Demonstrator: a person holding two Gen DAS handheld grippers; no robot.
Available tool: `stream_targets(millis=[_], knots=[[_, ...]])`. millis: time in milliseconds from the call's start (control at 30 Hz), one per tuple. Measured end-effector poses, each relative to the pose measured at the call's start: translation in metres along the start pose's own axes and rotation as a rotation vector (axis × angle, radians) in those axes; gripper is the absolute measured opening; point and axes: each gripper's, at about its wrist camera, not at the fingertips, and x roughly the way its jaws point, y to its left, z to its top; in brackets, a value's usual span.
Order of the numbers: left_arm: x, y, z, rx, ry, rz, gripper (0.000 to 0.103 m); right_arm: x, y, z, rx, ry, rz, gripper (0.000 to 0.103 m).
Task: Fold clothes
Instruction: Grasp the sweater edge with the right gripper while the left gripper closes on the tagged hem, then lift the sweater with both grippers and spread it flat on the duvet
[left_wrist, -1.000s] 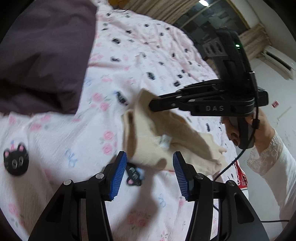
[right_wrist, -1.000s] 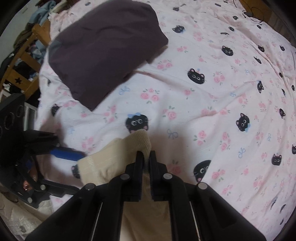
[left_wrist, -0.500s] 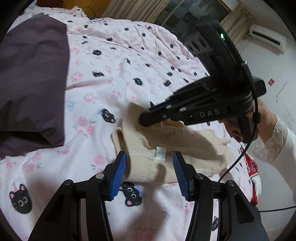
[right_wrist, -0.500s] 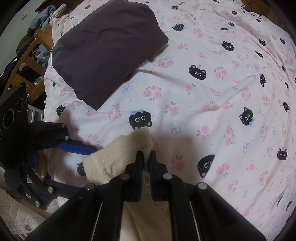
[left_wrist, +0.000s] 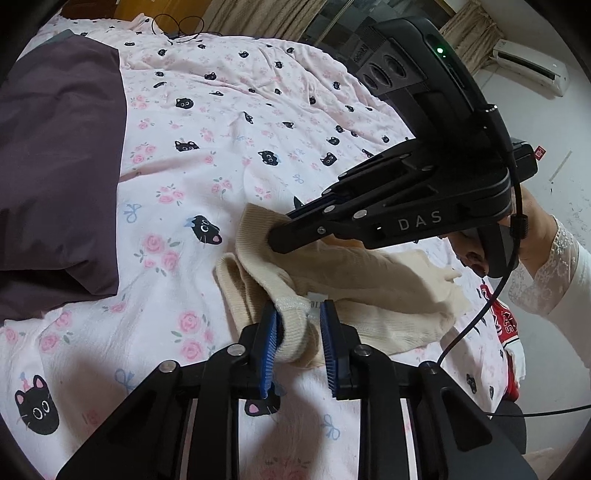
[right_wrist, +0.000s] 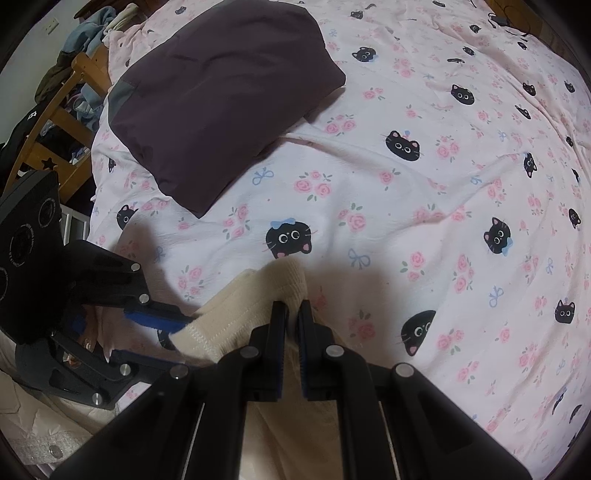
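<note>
Cream knit garment (left_wrist: 354, 284) is bunched up on the bed near its front edge, and both claws are on it. The left gripper (left_wrist: 298, 334) has its blue-padded fingers (left_wrist: 271, 332) on either side of a ribbed hem with a small white tag just beside it; the pads look partly closed around the fabric, though there's a bit of gap on the right pad side, so I'd call it a loose pinch. The right gripper (right_wrist: 291, 321) is squeezed nearly flat on another ribbed edge of the same garment, the cloth poking out past its tips. A hand (left_wrist: 532, 236) in a lacy white sleeve (left_wrist: 554, 280) holds that right one.

Further out, the pink bedsheet (right_wrist: 406, 192) with black cat faces and roses is wrinkled all over. A dark purple folded item (right_wrist: 221, 92) lies toward the far-left corner of the bed, well apart from the cream piece. Beyond the left edge there's a wooden chair (right_wrist: 70, 110) piled with clothes.
</note>
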Motion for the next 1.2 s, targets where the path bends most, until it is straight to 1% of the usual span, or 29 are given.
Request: stream_targets(millis=[33, 67, 333, 467, 533, 700, 833, 900, 967, 1067, 1200], knots=[[0.000, 0.000, 0.000, 0.000, 0.002, 0.001, 0.009, 0.000, 0.000, 0.000, 0.001, 0.000, 0.000, 0.008], [0.000, 0.001, -0.001, 0.000, 0.002, -0.001, 0.008, 0.000, 0.000, 0.000, 0.001, -0.001, 0.003, 0.008], [-0.006, 0.004, 0.001, 0.014, -0.008, -0.032, 0.006, -0.003, 0.004, -0.001, -0.011, -0.004, 0.019, 0.007], [-0.014, 0.011, 0.003, 0.018, -0.029, -0.088, 0.006, -0.012, 0.004, -0.004, -0.010, -0.023, 0.029, 0.007], [-0.016, 0.011, 0.002, 0.044, -0.022, -0.107, 0.006, -0.017, 0.005, -0.006, -0.013, -0.029, 0.041, 0.007], [-0.022, 0.006, -0.004, 0.134, -0.010, -0.187, 0.006, -0.024, 0.009, -0.010, -0.029, -0.026, 0.074, 0.007], [-0.021, 0.001, -0.014, 0.214, 0.032, -0.203, 0.006, -0.021, 0.014, -0.012, -0.040, 0.004, 0.094, 0.007], [-0.020, 0.002, -0.018, 0.225, 0.051, -0.218, 0.006, -0.019, 0.016, -0.012, -0.046, 0.020, 0.104, 0.007], [-0.024, 0.001, -0.017, 0.242, 0.045, -0.222, 0.006, -0.018, 0.018, -0.013, -0.051, 0.036, 0.114, 0.007], [-0.022, 0.001, -0.020, 0.266, 0.103, -0.213, 0.006, -0.015, 0.021, -0.014, -0.059, 0.059, 0.128, 0.007], [-0.019, 0.003, -0.023, 0.273, 0.146, -0.212, 0.006, -0.006, 0.024, -0.008, -0.066, 0.091, 0.126, 0.007]])
